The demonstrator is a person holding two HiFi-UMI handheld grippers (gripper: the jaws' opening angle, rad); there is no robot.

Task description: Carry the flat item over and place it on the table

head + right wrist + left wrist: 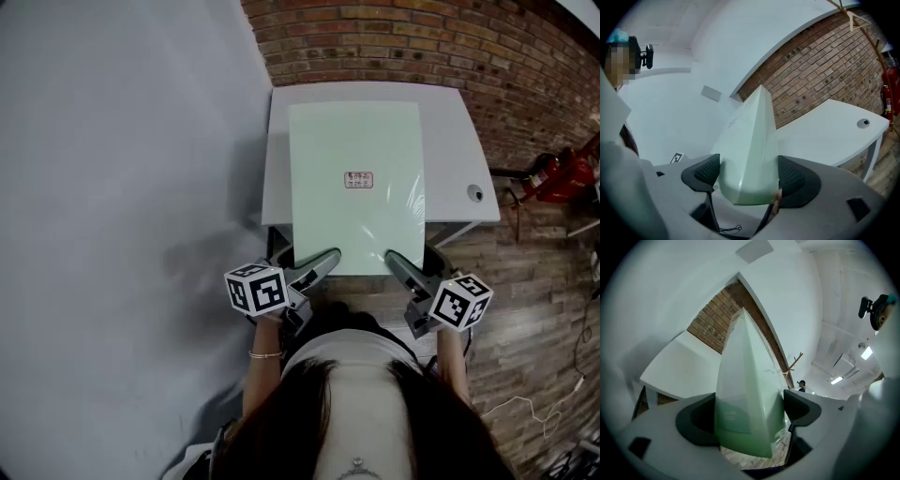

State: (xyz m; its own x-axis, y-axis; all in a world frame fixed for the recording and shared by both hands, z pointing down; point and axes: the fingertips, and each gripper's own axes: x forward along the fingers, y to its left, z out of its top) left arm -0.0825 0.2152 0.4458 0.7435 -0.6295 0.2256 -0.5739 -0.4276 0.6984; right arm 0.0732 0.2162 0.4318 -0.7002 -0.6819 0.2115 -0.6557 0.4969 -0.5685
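The pale green board covers the middle of the white bench, its near edge overhanging at lower centre. The left gripper and right gripper each clamp that edge between their fingers. Bare bench strips show on both sides of the board.

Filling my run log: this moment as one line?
left gripper: shut on panel | right gripper: shut on panel | panel: over table, near edge overhanging

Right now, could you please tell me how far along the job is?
Carrying looks done: the green panel is already over the white table. In hand: the left gripper and right gripper both clamp its near edge, which overhangs the table. Left: set it flat and release.
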